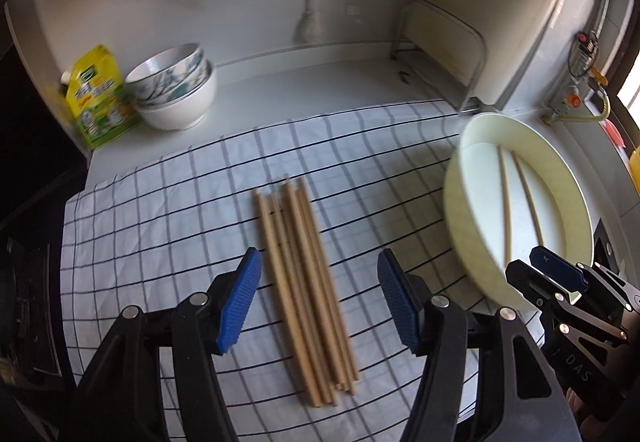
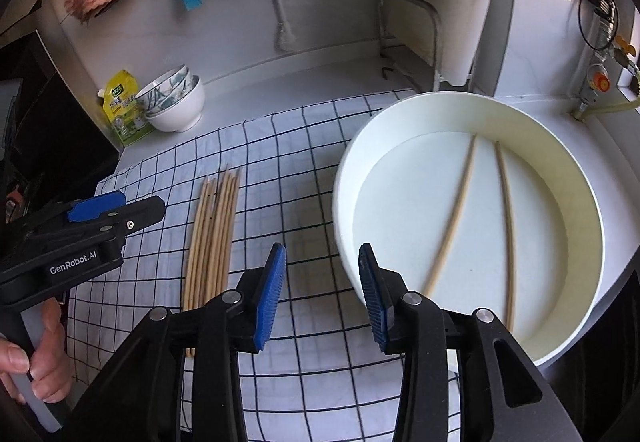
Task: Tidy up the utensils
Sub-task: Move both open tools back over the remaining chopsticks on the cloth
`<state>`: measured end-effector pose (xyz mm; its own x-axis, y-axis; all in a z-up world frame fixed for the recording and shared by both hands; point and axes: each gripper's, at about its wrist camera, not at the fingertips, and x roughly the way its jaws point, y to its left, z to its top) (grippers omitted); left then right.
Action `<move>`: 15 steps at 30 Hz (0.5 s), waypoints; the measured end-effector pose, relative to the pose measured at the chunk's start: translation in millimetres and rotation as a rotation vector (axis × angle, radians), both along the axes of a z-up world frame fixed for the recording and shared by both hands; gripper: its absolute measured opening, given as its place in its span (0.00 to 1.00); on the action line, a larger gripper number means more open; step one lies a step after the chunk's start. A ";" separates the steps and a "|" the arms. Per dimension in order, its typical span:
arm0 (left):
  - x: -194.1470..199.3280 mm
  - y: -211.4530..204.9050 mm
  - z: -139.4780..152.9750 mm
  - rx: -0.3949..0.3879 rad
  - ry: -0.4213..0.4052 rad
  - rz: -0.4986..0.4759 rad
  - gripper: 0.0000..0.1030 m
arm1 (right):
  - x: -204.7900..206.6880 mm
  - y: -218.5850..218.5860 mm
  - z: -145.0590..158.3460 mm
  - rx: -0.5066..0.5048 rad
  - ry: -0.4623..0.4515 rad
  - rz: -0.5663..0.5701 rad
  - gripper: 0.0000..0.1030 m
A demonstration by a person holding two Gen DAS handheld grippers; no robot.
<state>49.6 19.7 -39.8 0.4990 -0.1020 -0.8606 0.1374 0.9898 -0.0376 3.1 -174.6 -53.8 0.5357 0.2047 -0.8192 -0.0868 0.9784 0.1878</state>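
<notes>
Chopsticks [image 1: 306, 290] bundled side by side on the checked cloth [image 1: 160, 210], mid-desk, tips toward the back wall: gathered and aligned, most likely so that one or two can be lifted off the stack without scattering the rest. Two more chopsticks [image 2: 476, 218] already inside the round white tub [image 2: 472, 114], lying well apart on its floor, roughly parallel. Tub parked at the right edge of the desk, overlapping the cloth's right border, close enough for short carries from the pile.

Left claw [image 1: 320, 306] released, blue pads spread wide and nothing between them; poised above the near end of the bundle, straddling it from above, seemingly lined up for the next pick. Right claw [image 2: 322, 294] also released and empty, pads parted, hanging over the tub's near-left rim, with cloth showing through the gap. Probably just clear of a drop into the tub, though only a guess.

Stacked bowls [image 1: 176, 86] and a yellow pouch [image 1: 98, 94] tucked into the back-left corner of the desk, out of the working lane. Wire rack [image 1: 440, 54] against the back wall toward the right, empty as far as visible.

Sorting barely begun by the look of it: two in the tub, the bulk of the sticks on the cloth. Motion blur on both views, so exact count of the bundle unclear.
</notes>
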 end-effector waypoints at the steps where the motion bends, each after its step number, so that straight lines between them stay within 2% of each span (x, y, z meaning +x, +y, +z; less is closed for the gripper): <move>1: -1.2 5.8 -1.5 -0.001 0.003 0.009 0.58 | 0.6 6.5 -1.6 -0.001 0.004 0.010 0.36; 7: -7.7 52.7 -14.6 -0.005 0.026 0.080 0.60 | 3.5 47.1 -13.8 -0.009 0.021 0.071 0.38; 15: -13.2 88.8 -41.0 -0.013 0.073 0.121 0.60 | 10.1 86.4 -39.9 -0.029 0.052 0.120 0.41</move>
